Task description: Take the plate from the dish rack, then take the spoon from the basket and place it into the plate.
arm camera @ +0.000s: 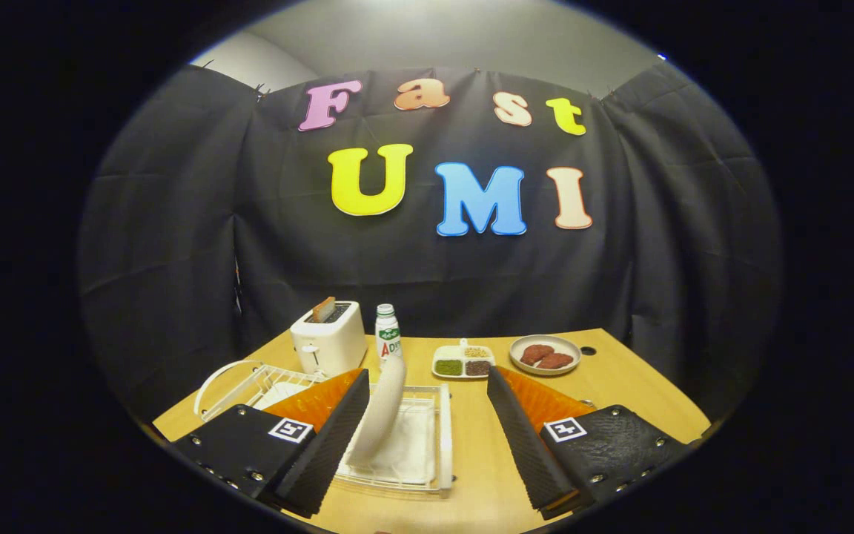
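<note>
Gripper (427, 415) is spread wide, its fingers apart and grasping nothing, as I read it from the gripper view. Between the fingers, closer to the left one, I see the plate (385, 410) standing on edge in the dish rack (427, 452), a white wire frame lined with pale cloth. The plate leans slightly and its upper rim rises above the rack's far wall. I cannot tell whether the left finger touches the plate's lower edge; the two sit just beside each other.

The left finger stands in the way of the white wire basket (249, 382), which lies left of the rack; I make out its curved handle and part of its rim. I cannot make out the spoon inside it, the contents being partly hidden by the finger.

Beyond the rack, on the wooden table (620, 386), I note:
- a white toaster (328, 338) with a slice of bread (323, 308) standing up from its slot, behind the basket;
- a small white bottle (388, 332) with a green label just right of the toaster;
- a white divided dish (462, 362) with green, tan and dark fillings, straight ahead;
- a round plate of reddish-brown pieces (545, 354) further right, beyond the right finger.

A small dark hole (588, 350) shows in the tabletop near that plate.
</note>
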Motion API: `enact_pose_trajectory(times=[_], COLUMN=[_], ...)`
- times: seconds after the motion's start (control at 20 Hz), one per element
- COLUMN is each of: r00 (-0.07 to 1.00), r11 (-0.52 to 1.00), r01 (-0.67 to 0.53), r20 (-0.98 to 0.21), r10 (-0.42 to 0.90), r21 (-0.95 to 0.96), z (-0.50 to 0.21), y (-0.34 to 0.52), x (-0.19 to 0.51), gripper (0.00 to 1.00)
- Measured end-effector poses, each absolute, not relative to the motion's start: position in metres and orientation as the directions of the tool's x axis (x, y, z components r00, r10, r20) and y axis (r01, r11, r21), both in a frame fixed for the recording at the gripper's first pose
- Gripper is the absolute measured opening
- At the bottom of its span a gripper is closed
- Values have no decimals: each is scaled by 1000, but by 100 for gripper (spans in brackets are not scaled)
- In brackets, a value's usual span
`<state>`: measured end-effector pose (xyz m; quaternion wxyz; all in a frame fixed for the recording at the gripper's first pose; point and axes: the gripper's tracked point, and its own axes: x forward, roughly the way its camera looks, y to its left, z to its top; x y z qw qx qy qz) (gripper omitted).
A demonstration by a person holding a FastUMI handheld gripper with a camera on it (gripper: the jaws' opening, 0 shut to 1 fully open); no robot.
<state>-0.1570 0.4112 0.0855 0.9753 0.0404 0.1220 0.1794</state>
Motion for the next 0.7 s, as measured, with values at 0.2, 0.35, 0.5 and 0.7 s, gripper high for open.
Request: enact_pose_trajectory(times=[0.2, 0.35, 0.5, 0.7], r00=[892, 871, 861, 865], r11=[957, 961, 967, 977], r01=[-268, -256, -235, -210], r20=[-346, -408, -440, -458], r10=[291, 275, 255, 207], r21=[111, 102, 102, 45], z=[48, 27, 15, 14], y=[440, 461, 473, 476], x=[-138, -126, -113, -105], gripper=[96, 85, 69, 30])
